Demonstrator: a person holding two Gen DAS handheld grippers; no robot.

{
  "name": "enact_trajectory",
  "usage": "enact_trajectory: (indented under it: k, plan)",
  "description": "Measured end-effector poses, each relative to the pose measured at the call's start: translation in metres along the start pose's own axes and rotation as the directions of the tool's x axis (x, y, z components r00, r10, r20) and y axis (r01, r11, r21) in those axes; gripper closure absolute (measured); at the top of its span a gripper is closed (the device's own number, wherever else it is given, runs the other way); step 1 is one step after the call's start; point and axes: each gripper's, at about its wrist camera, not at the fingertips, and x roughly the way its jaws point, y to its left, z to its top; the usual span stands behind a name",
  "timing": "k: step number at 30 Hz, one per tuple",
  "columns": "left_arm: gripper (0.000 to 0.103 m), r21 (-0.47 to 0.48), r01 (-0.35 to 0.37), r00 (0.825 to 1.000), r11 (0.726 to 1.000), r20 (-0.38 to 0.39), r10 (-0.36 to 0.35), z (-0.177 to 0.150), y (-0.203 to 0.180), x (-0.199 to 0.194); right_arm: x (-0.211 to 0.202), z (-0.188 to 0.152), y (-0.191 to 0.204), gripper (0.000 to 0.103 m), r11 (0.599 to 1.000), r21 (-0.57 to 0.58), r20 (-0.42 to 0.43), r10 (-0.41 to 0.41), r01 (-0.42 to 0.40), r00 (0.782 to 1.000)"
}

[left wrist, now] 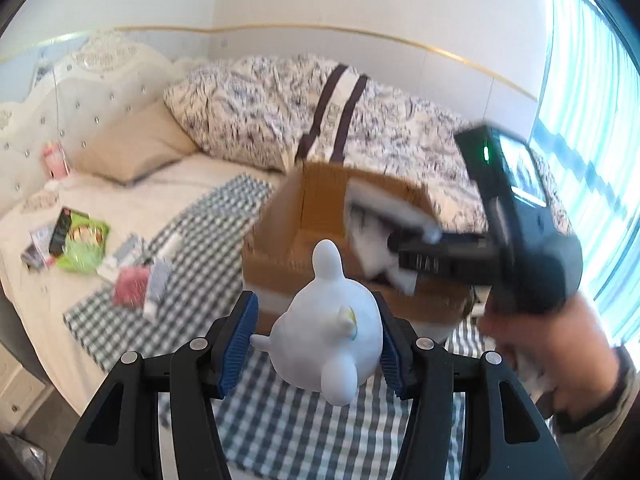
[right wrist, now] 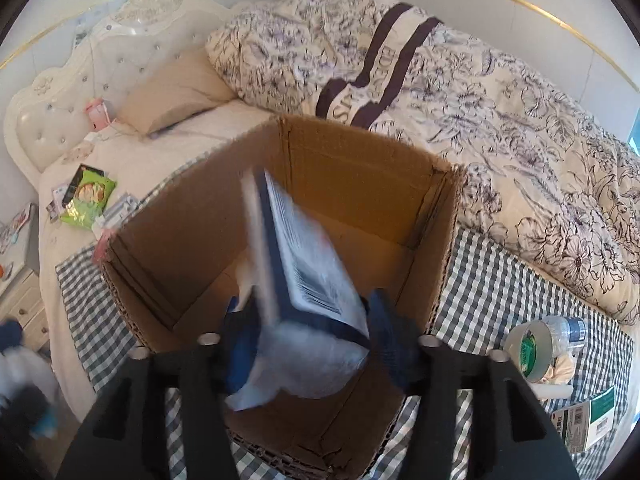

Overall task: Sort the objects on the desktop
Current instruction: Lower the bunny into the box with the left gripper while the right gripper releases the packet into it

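My left gripper (left wrist: 316, 324) is shut on a white plaster figurine (left wrist: 332, 320), its blue pads (left wrist: 240, 332) pressing its sides above the checked cloth (left wrist: 200, 248). Behind it stands an open cardboard box (left wrist: 320, 200). In the right wrist view, my right gripper (right wrist: 308, 320) is shut on a blue-and-white plastic-wrapped package (right wrist: 304, 264) with a barcode, held tilted over the cardboard box (right wrist: 360, 168). From the left wrist view the right gripper (left wrist: 404, 250) reaches over the box from the right, held by a person's hand (left wrist: 540, 340). The image is motion-blurred.
Everything lies on a bed. A green snack packet (right wrist: 86, 196) and small packets lie left of the box. A tape roll (right wrist: 528, 352), a water bottle (right wrist: 568, 332) and a labelled carton (right wrist: 584, 420) lie to its right. A floral duvet (right wrist: 500, 120) and pillow (right wrist: 176, 92) are behind.
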Motion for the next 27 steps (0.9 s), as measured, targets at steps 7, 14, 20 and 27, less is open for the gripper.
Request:
enact_trajectory:
  k: [7,14,20,27]
  plan:
    - [0.046,0.020,-0.013,0.997,1.000,0.078,0.011,0.035,-0.004,-0.007,-0.024,0.008,-0.012,0.025,0.999,0.038,0.132,-0.017,0.012,0.991]
    - [0.046,0.044,-0.009,0.992,0.999,0.123,0.003,0.057,-0.018,-0.002,-0.061,0.009,-0.036,0.020,0.994,0.108,0.272,-0.050,0.021,0.961]
    - [0.046,0.075,0.000,0.995,0.997,0.103,-0.008,0.065,-0.035,0.029,-0.087,0.006,-0.058,0.020,0.989,0.146,0.328,-0.081,0.034,0.941]
    - [0.046,0.079,0.008,1.000,0.997,0.022,-0.010,0.072,-0.048,0.077,-0.109,-0.004,-0.082,0.019,0.984,0.174,0.348,-0.100,0.041,0.932]
